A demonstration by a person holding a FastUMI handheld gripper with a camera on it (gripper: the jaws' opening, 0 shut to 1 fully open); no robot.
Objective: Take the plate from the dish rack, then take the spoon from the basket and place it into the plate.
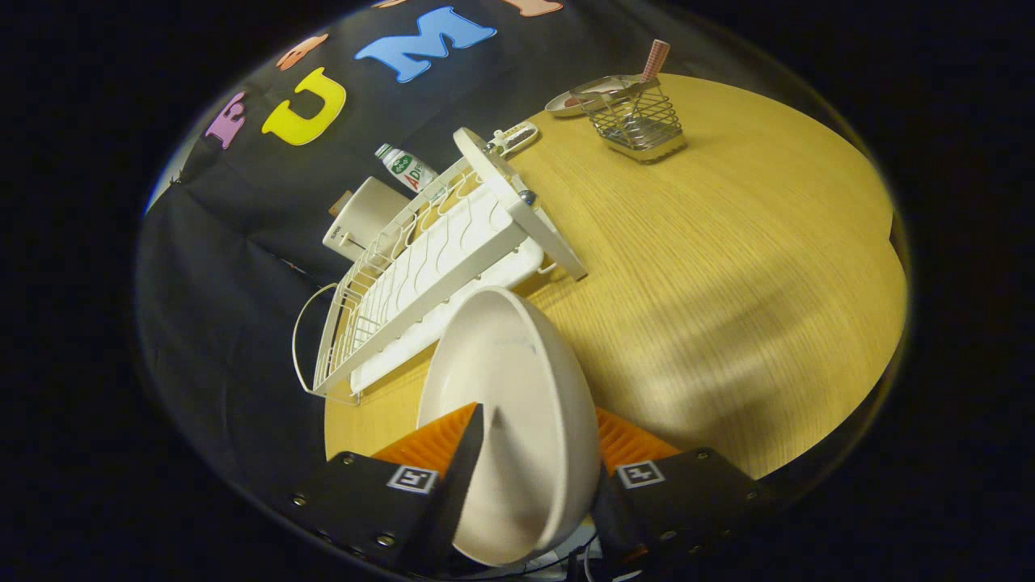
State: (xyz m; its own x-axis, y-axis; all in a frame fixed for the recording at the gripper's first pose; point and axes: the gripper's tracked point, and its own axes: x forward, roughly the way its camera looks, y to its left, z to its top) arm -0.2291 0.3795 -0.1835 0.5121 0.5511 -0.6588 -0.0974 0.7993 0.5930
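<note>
White plate (509,380) is held on edge between the gripper (534,453) fingers, both pressed on it, one each side. Plate is clear of the white wire dish rack (420,267), which stands just beyond it on the wooden table (728,267). Wire basket (639,121) is seen well beyond, spoon (653,61) handle sticking up from it. A bottle (407,168) and a white container (364,217) are seen behind the rack.

A light wooden table (728,242) stands against a black cloth wall (218,267), warmly lit from above.
</note>
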